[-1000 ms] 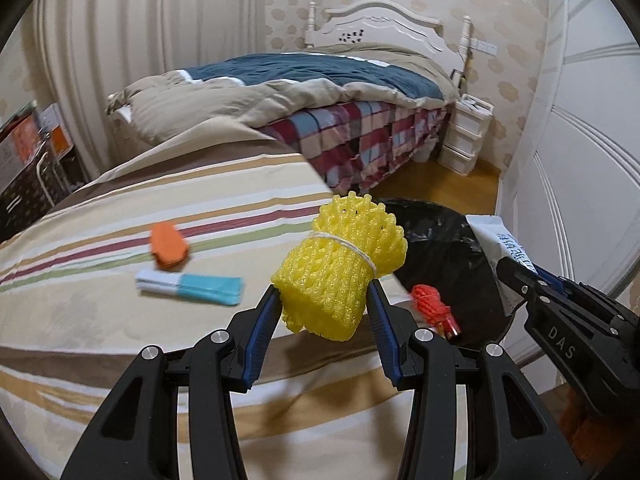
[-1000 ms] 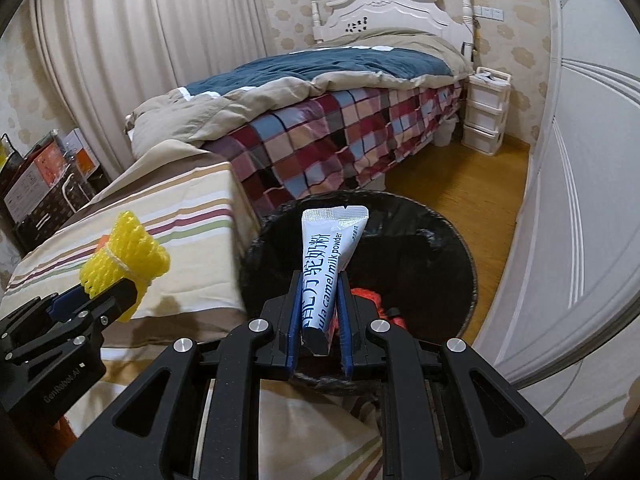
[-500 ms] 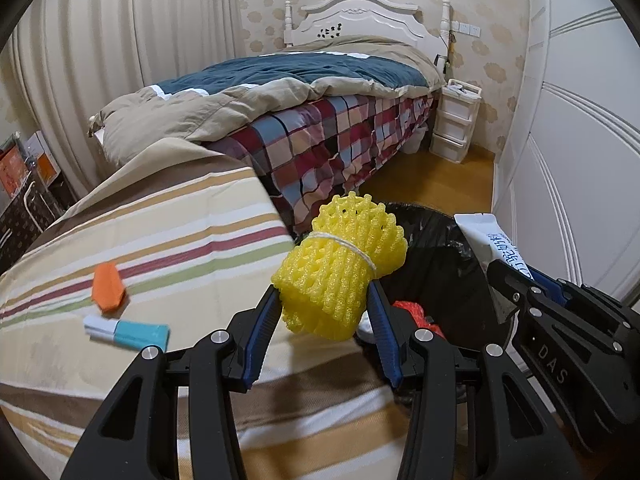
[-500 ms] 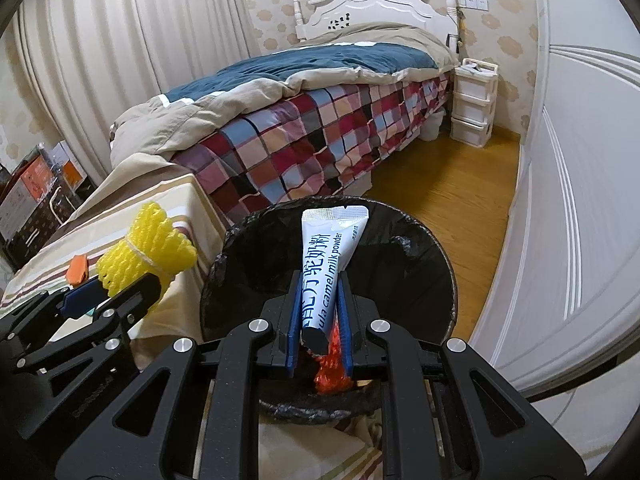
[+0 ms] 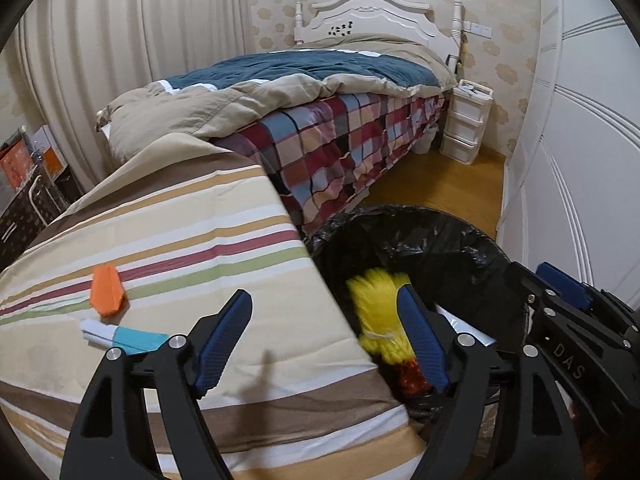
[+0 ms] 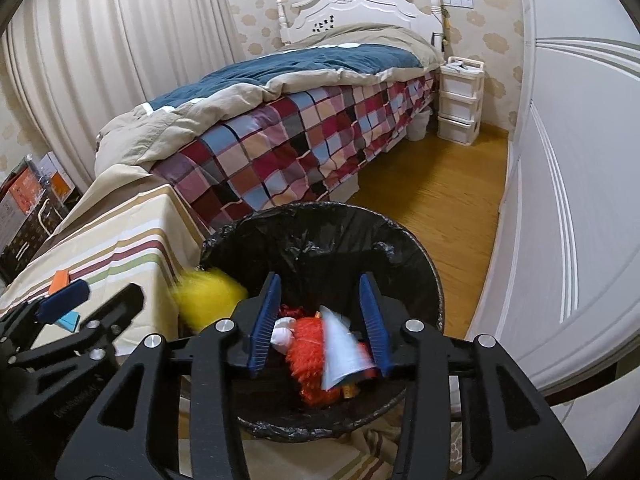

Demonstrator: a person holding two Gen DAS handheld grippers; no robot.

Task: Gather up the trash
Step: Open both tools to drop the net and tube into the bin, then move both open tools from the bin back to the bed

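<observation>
Right wrist view: both grippers' jaws have just opened, empty, over the black-lined bin (image 6: 424, 264) beside the striped bed (image 6: 132, 236).

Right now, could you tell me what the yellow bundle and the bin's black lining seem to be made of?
Yellow bundle: probably foam netting, matte; motion blur hides the mesh, a white band ties it. Black lining: thin plastic film, glossy and crinkled, folded over the rim.

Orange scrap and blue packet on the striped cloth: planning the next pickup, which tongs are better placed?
Left. The left tongs stand open just beside the orange scrap and blue packet; the right tongs hang over the bin.
</observation>
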